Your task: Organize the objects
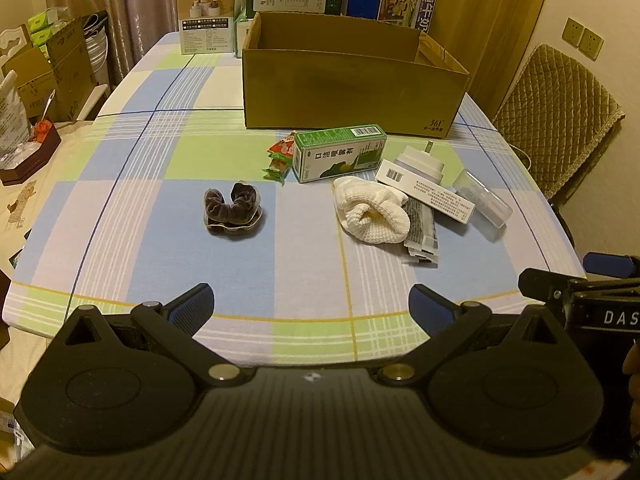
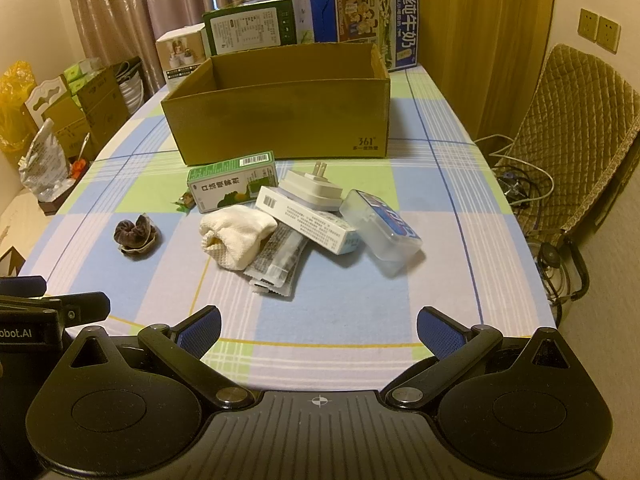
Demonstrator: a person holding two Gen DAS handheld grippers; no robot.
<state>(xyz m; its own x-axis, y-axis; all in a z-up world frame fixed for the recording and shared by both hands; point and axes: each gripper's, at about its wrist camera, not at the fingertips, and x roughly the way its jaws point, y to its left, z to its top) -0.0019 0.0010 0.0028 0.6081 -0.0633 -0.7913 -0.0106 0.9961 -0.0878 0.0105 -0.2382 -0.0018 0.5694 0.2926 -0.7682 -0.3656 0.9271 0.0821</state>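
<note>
I am holding my left fingers [image 1: 200, 300] spread wide and empty above the near edge of the checked surface [image 1: 160, 220]; ahead, a dark scrunchie [image 1: 232, 208] is lying apart from the white sock [image 1: 370, 214], green carton [image 1: 340, 158] and cardboard box [image 1: 352, 84].

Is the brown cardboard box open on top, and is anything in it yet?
The cardboard box is open on top: no flaps cover it and its inner back wall shows. The box floor is hidden behind the front wall in both views, so contents cannot be told.

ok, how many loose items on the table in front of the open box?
8: hair tie, snack packets, green carton, white cloth, foil sachet, white carton, plug adapter, clear case. More may hide underneath.
</note>
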